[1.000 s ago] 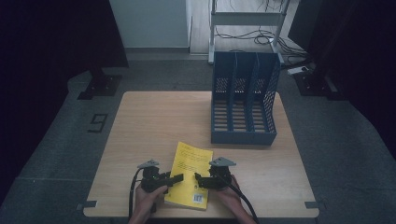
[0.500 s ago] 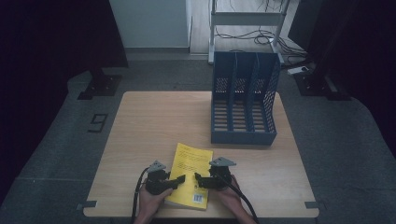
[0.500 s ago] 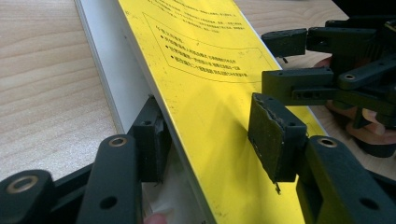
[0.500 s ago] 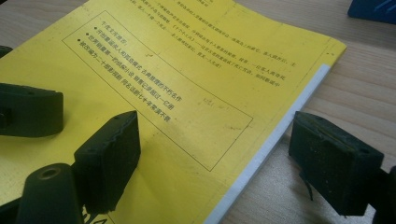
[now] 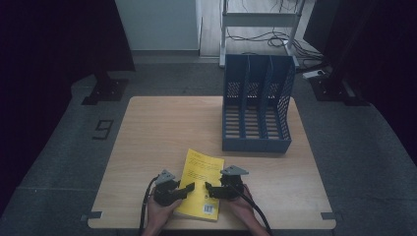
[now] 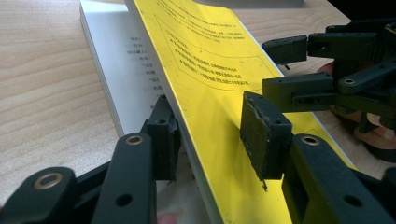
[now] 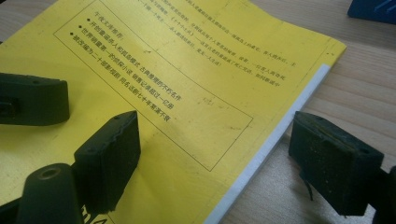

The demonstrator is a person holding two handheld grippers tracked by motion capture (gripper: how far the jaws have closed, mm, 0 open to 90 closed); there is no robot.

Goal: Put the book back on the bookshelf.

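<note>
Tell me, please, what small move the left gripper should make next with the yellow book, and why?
Probably finish closing the left gripper on the lifted yellow cover. Its jaws have just been closing: one is under the cover against the white pages, the other above it and apart from it. The right gripper straddles the book's other edge, open, so nothing grips the cover yet.

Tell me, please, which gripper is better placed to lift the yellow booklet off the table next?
Left, probably. The left gripper has its jaws astride the yellow booklet's raised cover and has just been closing on it. The right gripper stands open over the other edge, pads not touching.
</note>
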